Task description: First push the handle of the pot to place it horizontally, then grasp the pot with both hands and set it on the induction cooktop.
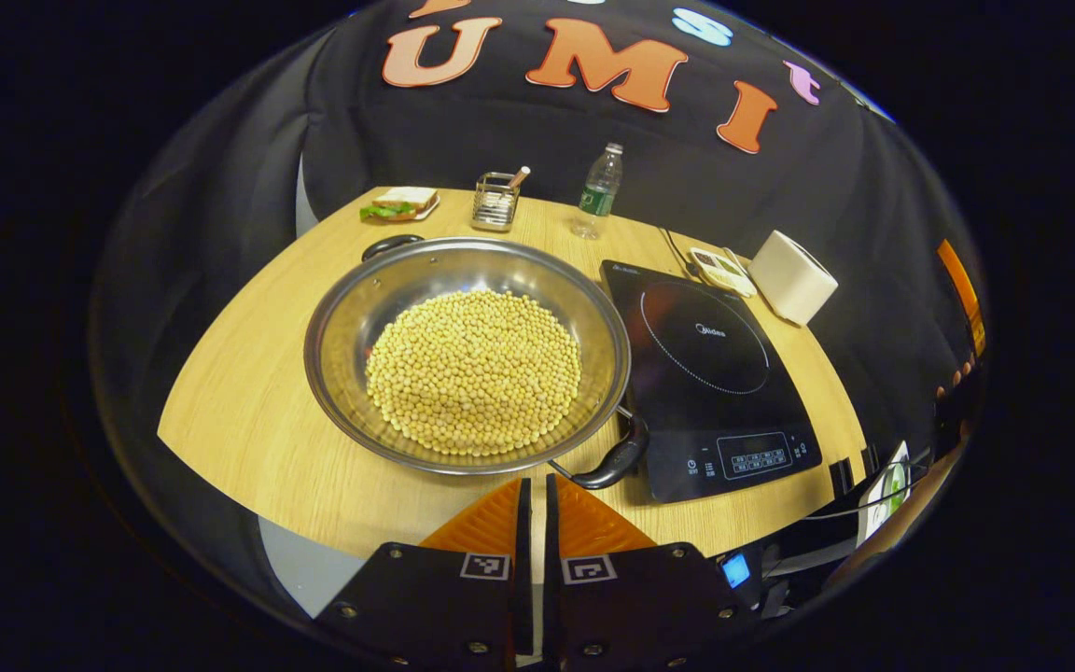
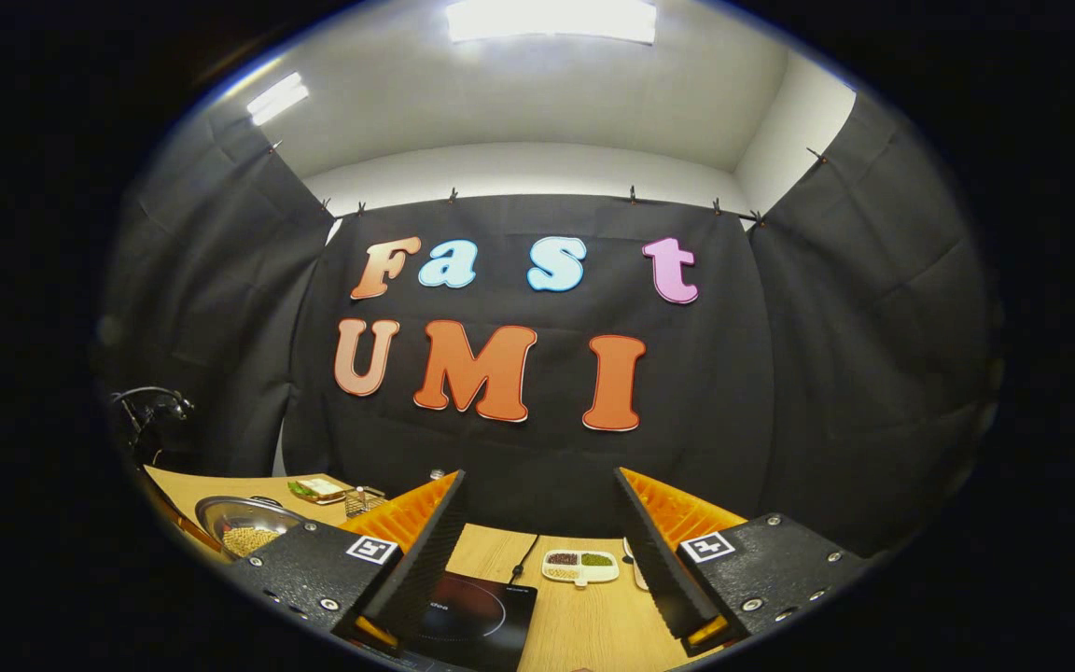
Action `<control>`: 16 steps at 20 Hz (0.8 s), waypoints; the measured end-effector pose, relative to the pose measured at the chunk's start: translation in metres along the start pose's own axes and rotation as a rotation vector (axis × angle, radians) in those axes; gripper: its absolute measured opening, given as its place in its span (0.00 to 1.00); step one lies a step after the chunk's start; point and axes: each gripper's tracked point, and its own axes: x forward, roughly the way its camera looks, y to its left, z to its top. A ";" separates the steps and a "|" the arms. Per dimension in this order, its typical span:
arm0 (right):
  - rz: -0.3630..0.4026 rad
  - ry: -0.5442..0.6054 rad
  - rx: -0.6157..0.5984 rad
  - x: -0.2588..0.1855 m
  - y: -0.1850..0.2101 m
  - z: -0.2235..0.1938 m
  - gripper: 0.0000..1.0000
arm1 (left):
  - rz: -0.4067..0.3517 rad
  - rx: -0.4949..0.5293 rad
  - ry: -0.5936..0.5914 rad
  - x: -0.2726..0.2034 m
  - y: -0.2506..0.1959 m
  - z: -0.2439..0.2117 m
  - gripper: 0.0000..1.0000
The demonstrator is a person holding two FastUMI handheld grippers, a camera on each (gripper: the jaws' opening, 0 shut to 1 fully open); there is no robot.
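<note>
Light wooden tabletop: wide steel pot of yellow beans just left of black induction cooktop, black handle at the cooktop's near corner. Left gripper jaws closed, empty; right gripper jaws wide open.

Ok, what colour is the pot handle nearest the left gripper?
Black. The handle on the steel pot shows best in the left gripper view.

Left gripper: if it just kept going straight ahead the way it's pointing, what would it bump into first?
Probably the pot. The left gripper, fingers nearly together, points at its near rim, just left of the black handle. Depth is hard to judge.
</note>
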 end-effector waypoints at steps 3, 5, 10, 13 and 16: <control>-0.012 0.004 0.006 0.001 -0.004 -0.002 0.94 | 0.003 0.006 0.058 0.024 0.000 -0.015 0.06; -0.017 0.009 0.008 0.000 -0.007 -0.004 0.94 | -0.007 -0.008 0.076 0.034 -0.004 -0.016 0.06; -0.029 0.017 0.001 -0.002 -0.013 -0.007 0.94 | -0.016 -0.009 0.108 0.047 -0.009 -0.016 0.04; -0.035 0.016 -0.002 -0.002 -0.014 -0.006 0.95 | -0.018 -0.032 0.086 0.053 -0.007 0.000 0.04; -0.034 0.021 -0.003 -0.001 -0.013 -0.008 0.94 | -0.046 -0.072 0.089 0.060 -0.011 0.007 0.03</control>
